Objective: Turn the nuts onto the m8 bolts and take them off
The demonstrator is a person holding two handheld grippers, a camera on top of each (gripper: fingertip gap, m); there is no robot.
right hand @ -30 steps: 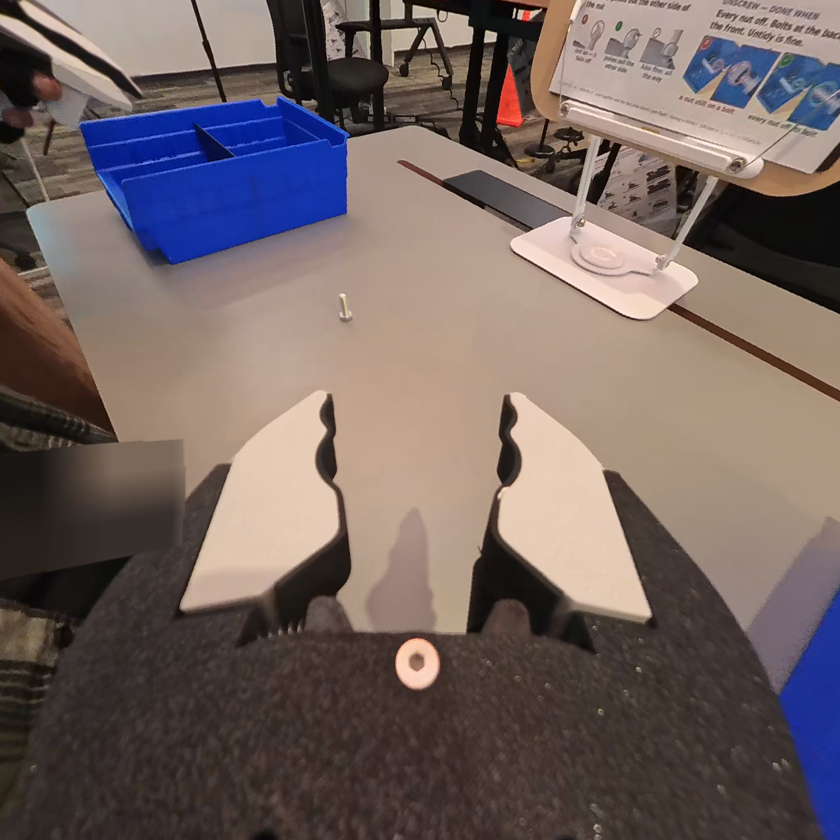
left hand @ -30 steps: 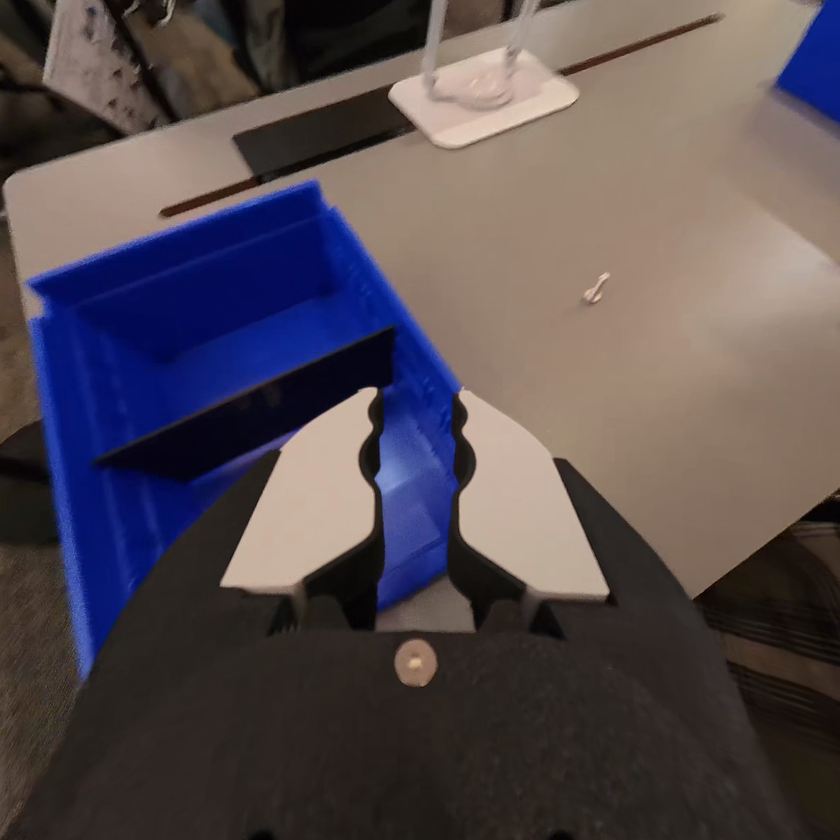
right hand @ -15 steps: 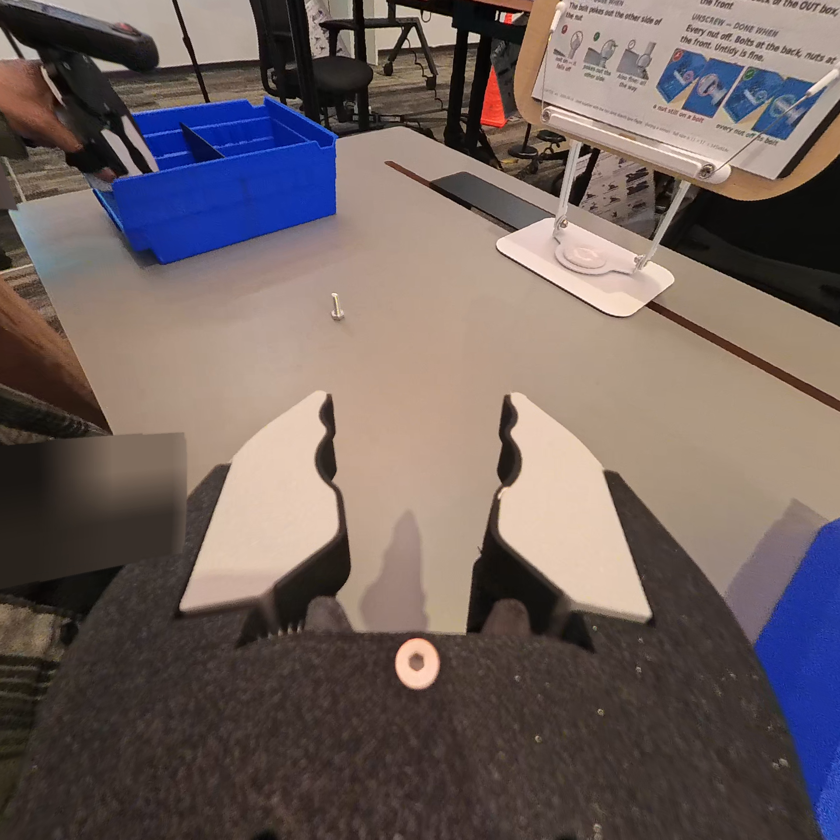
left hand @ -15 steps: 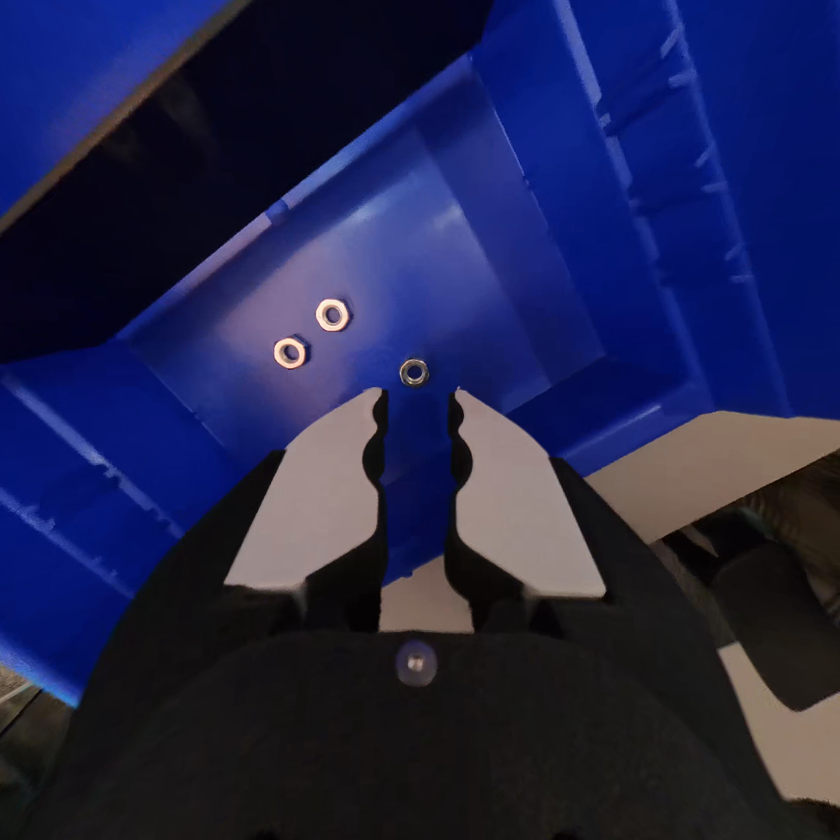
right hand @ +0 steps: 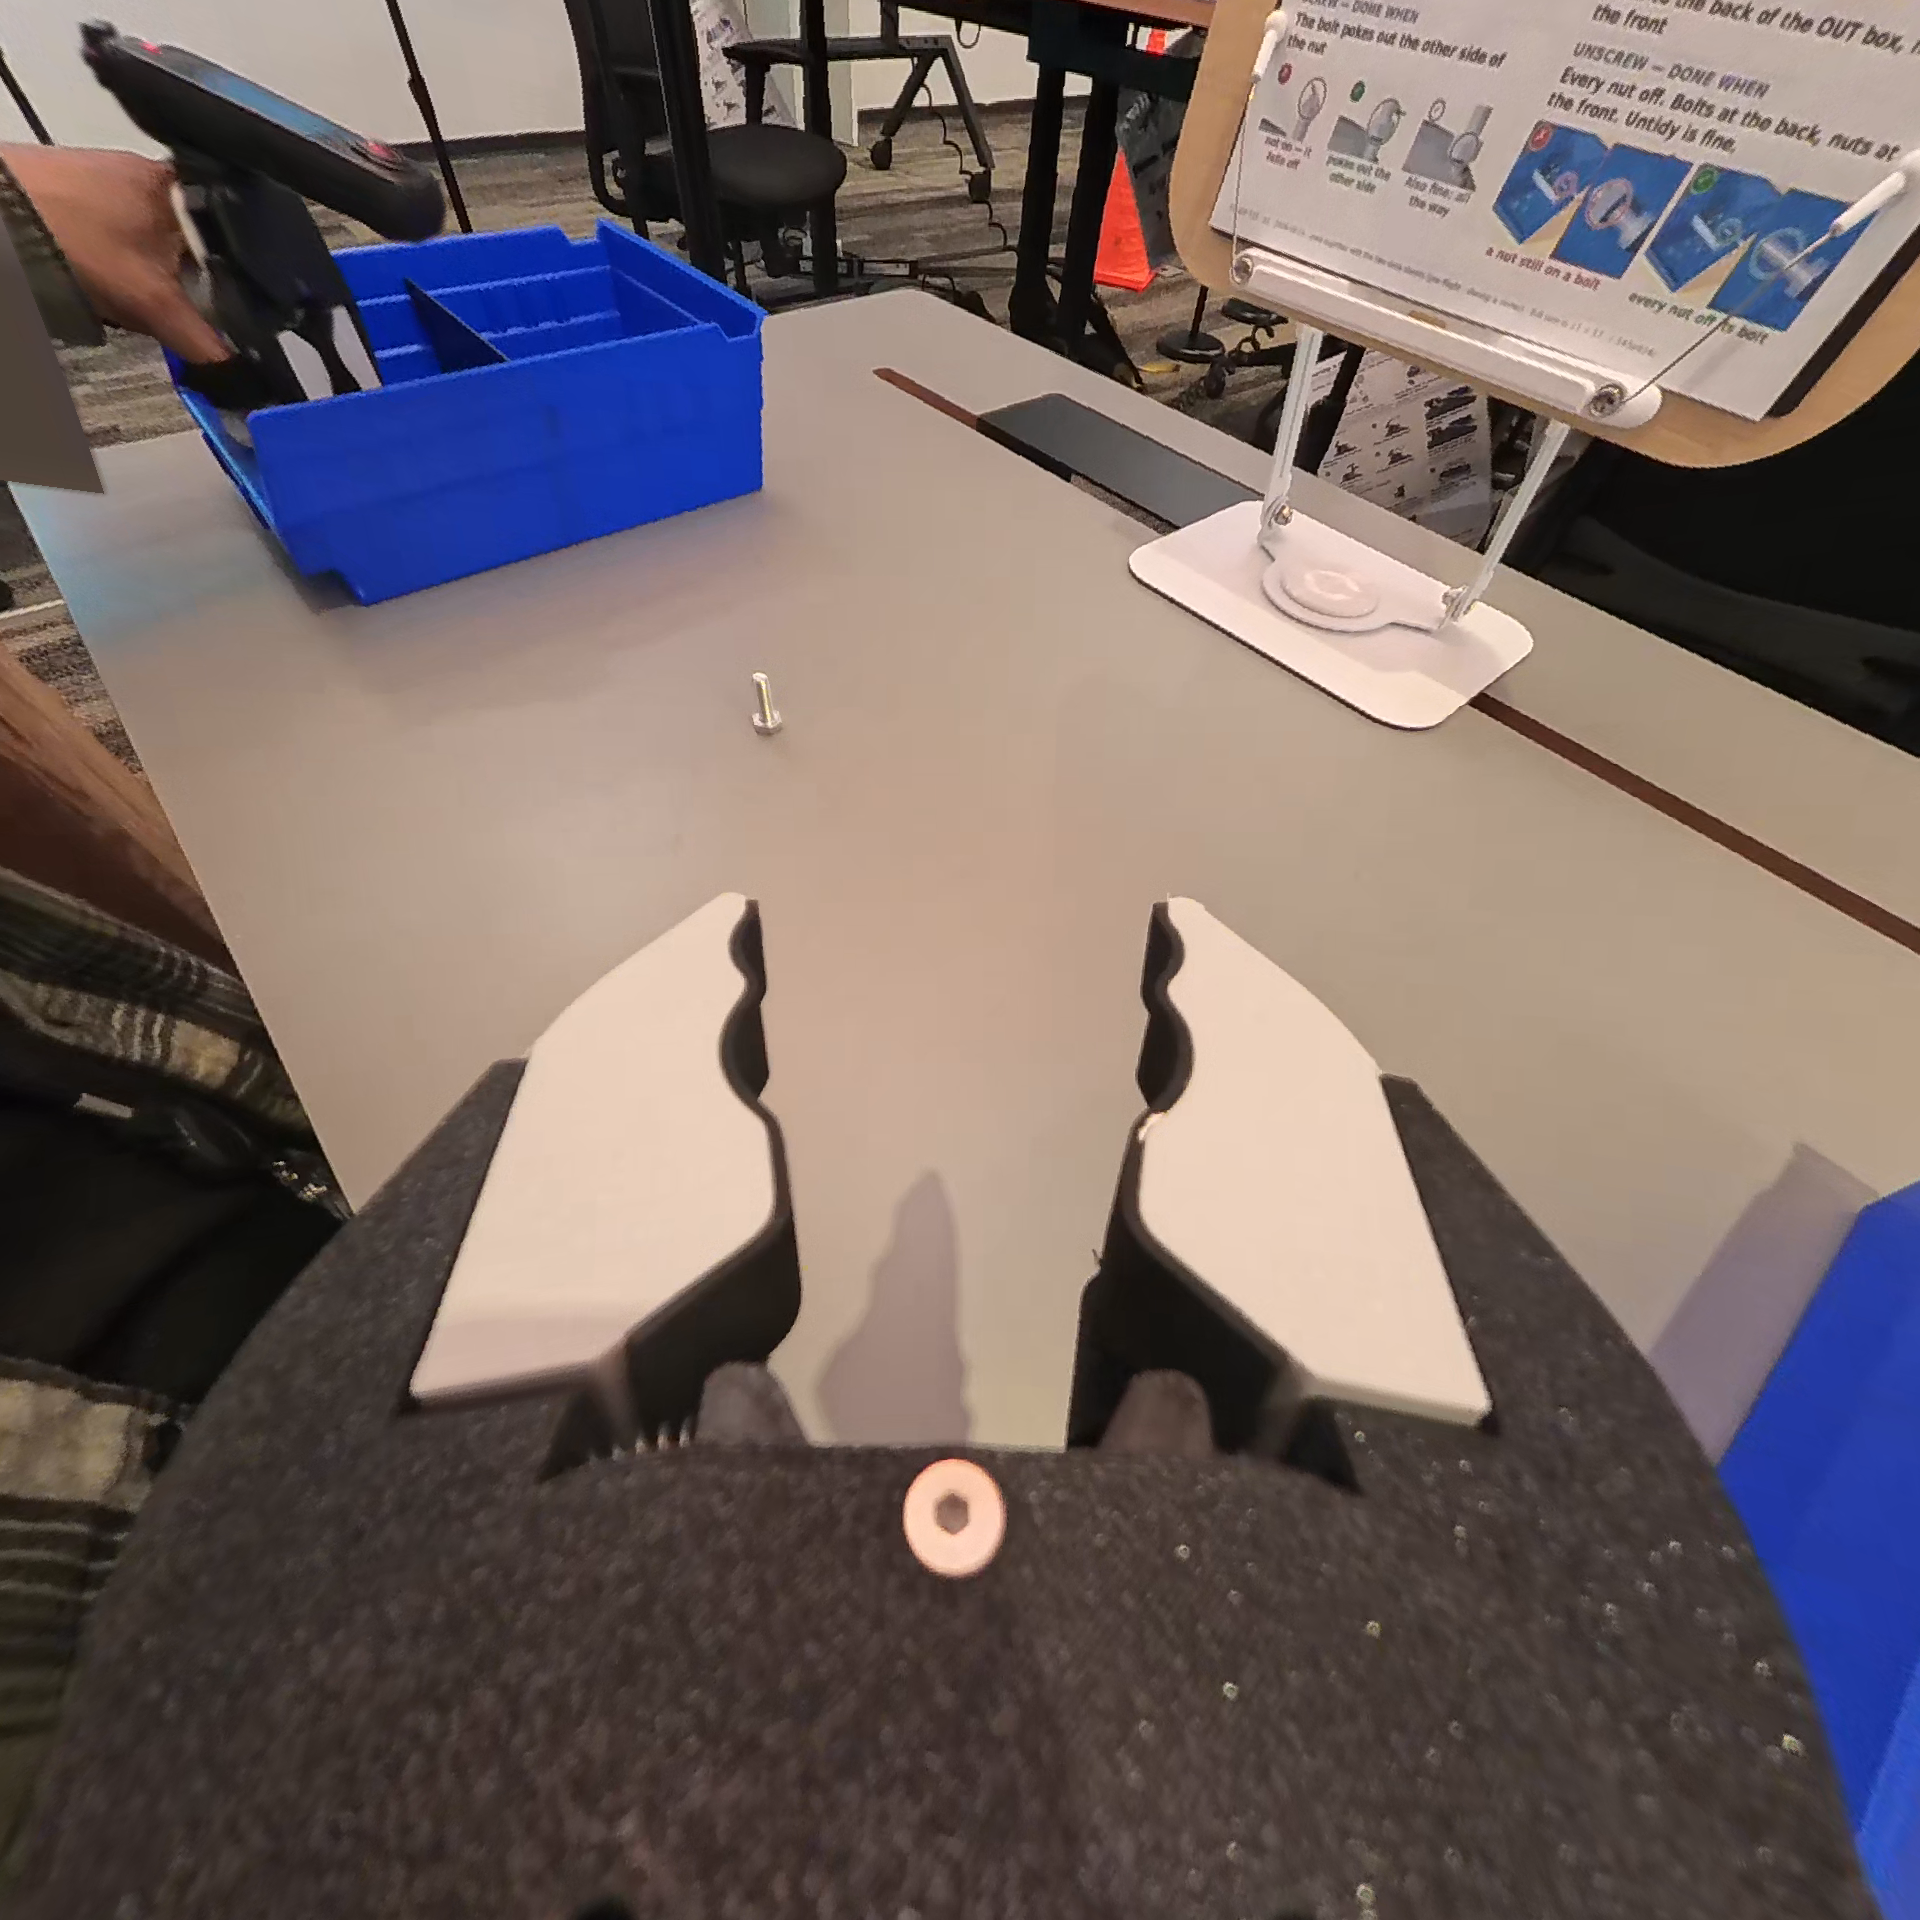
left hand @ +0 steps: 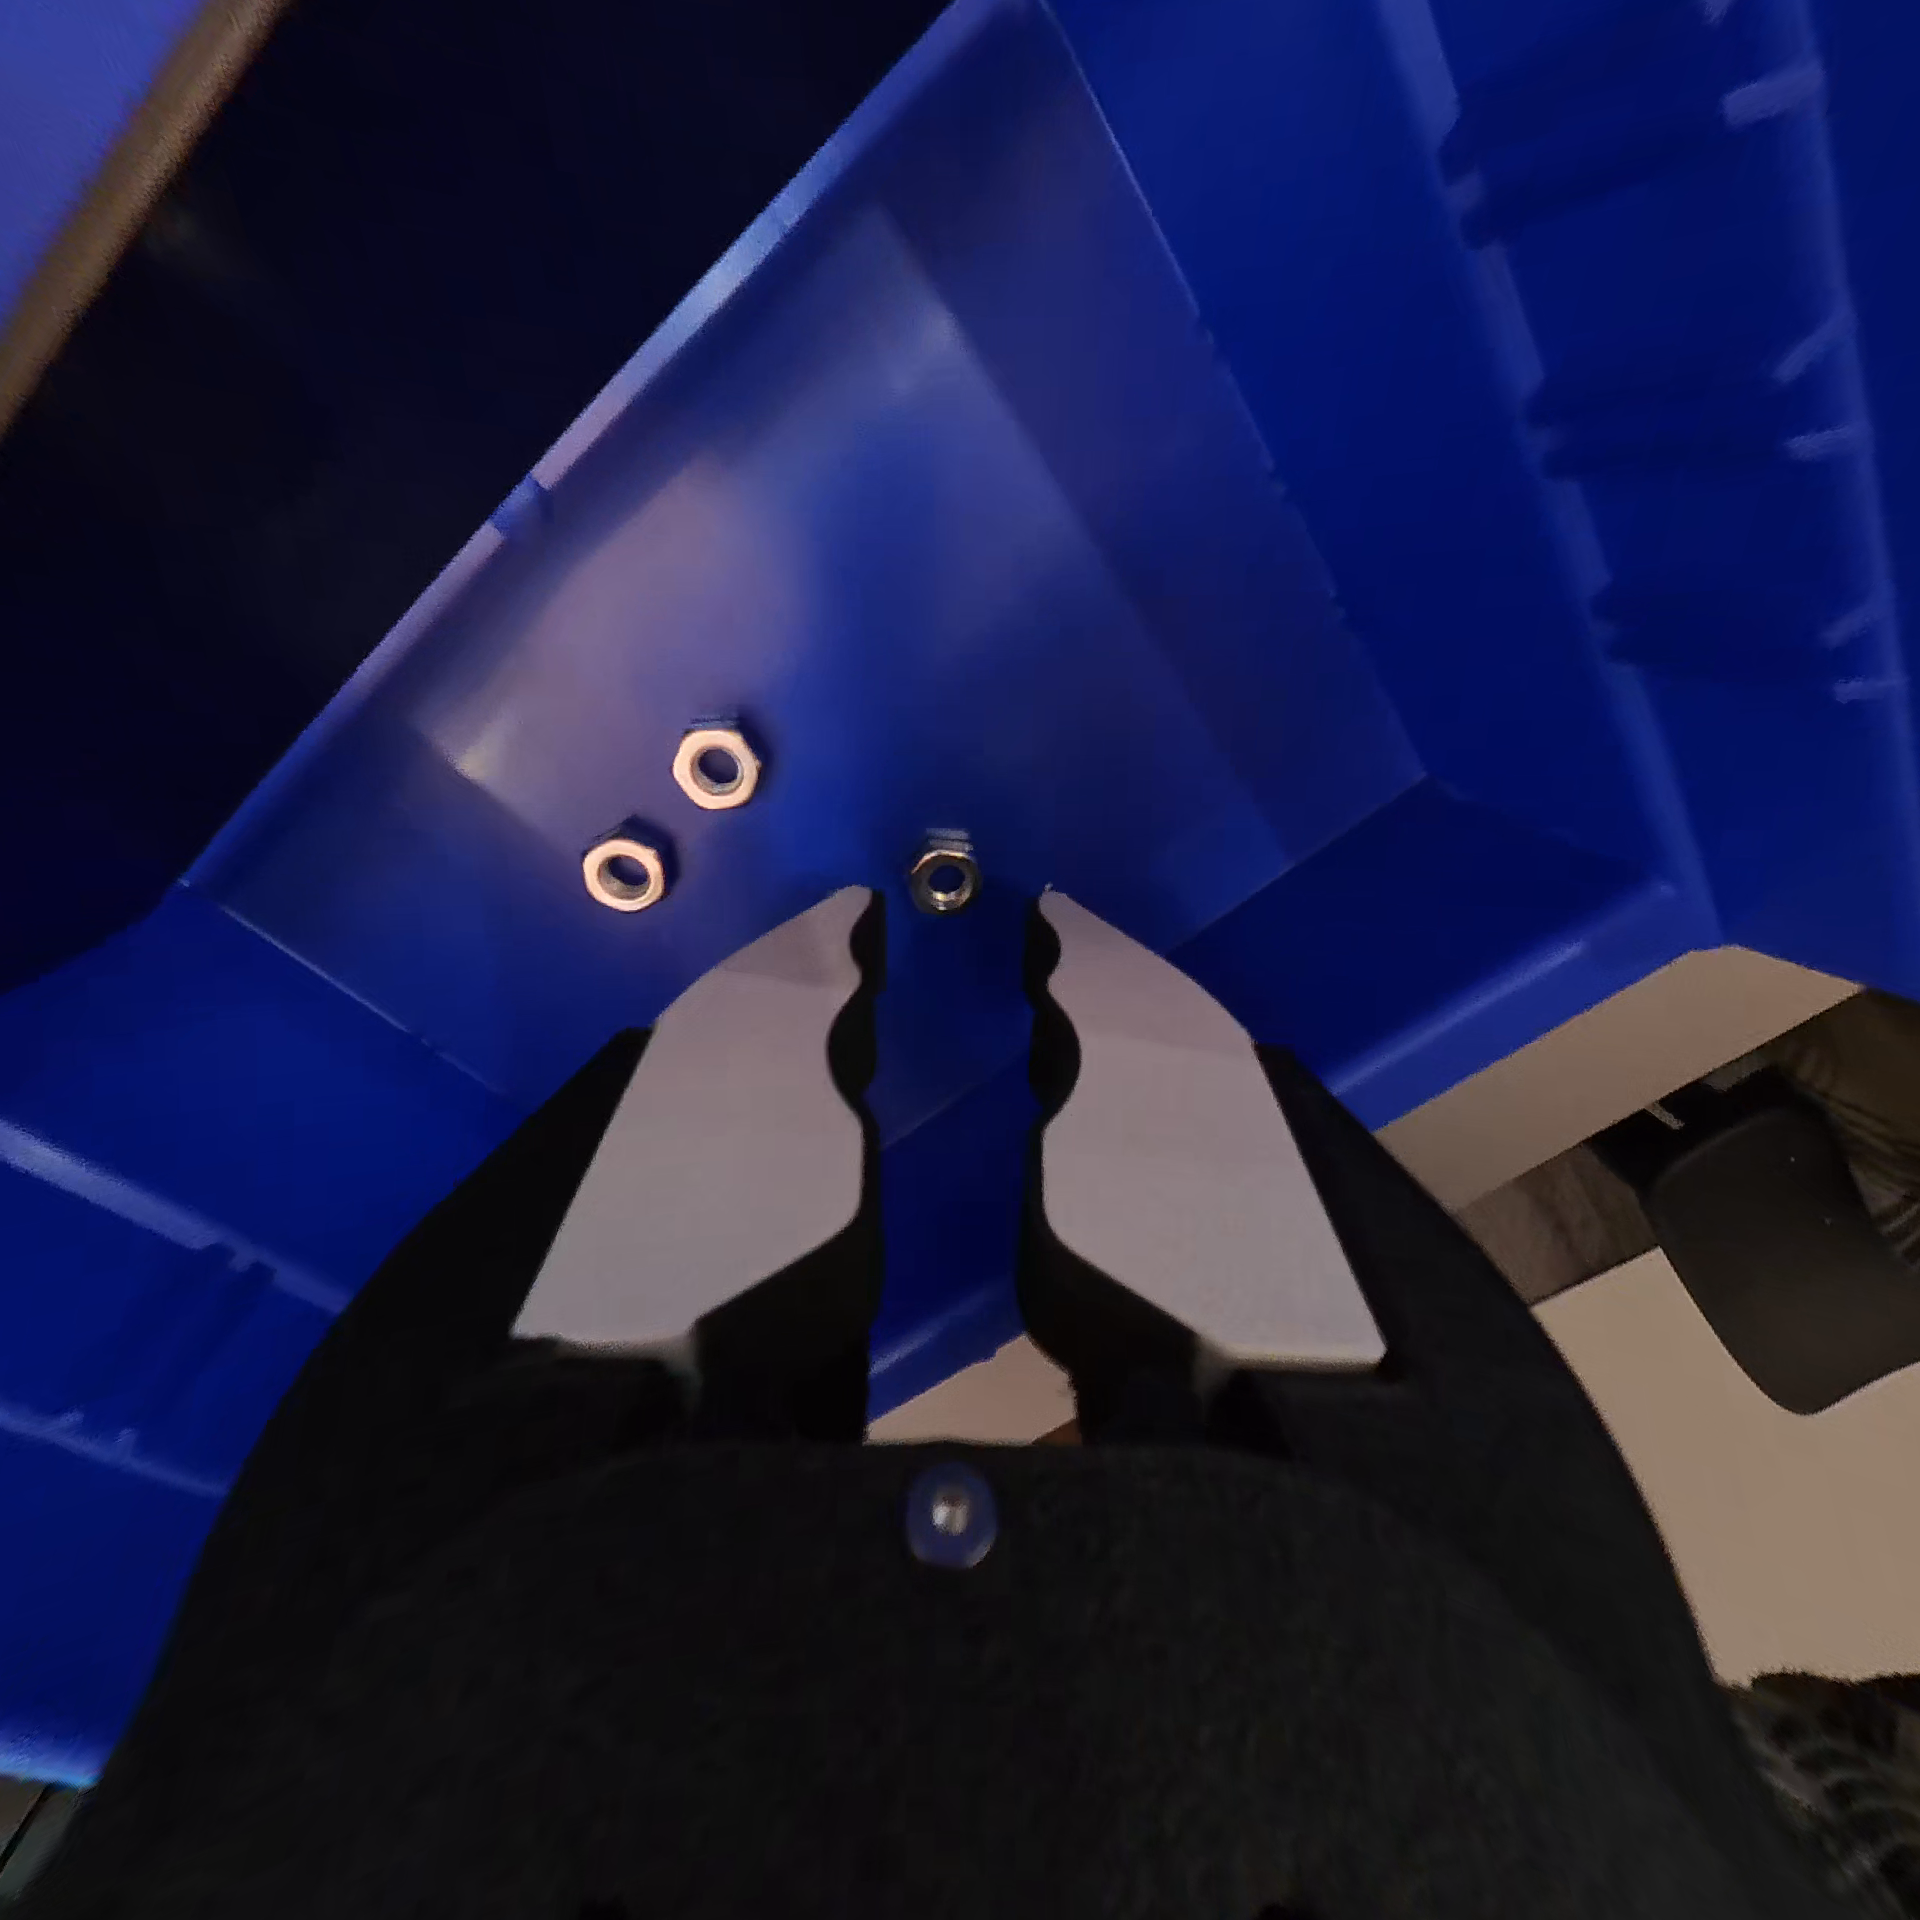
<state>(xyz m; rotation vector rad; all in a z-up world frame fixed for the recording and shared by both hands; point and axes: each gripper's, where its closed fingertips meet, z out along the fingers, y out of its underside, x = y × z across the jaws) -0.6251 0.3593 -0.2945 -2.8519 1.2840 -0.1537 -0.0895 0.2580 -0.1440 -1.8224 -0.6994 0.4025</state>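
Three small hex nuts lie flat on the floor of the blue bin's (left hand: 1195, 644) near compartment: a darker nut (left hand: 942, 882) just ahead of the left claw (left hand: 951, 904), and two brighter nuts (left hand: 717, 768) (left hand: 623, 875) close together toward the dark divider (left hand: 312, 343). The left claw is partly open with nothing between its fingers; the darker nut sits just beyond the tips, centred on the gap. These nuts look light, rigid and smooth, likely to skid on the slick plastic or pop out of a pinch, so the safest hold is probably across two opposite flats, squeezing square and low. Room here is tight: the bin's sloped front lip lies under the fingers, the side wall rises on one side, and the divider closes the compartment behind. In the right wrist view, the bin (right hand: 499, 457) stands near the far left corner of the counter (right hand: 1039, 831), and a single bolt (right hand: 766, 707) stands head-down on open surface, well apart from the bin and the white document stand (right hand: 1340, 613). The right claw (right hand: 956, 914) hangs wide open and empty over bare counter, with free room around the bolt.
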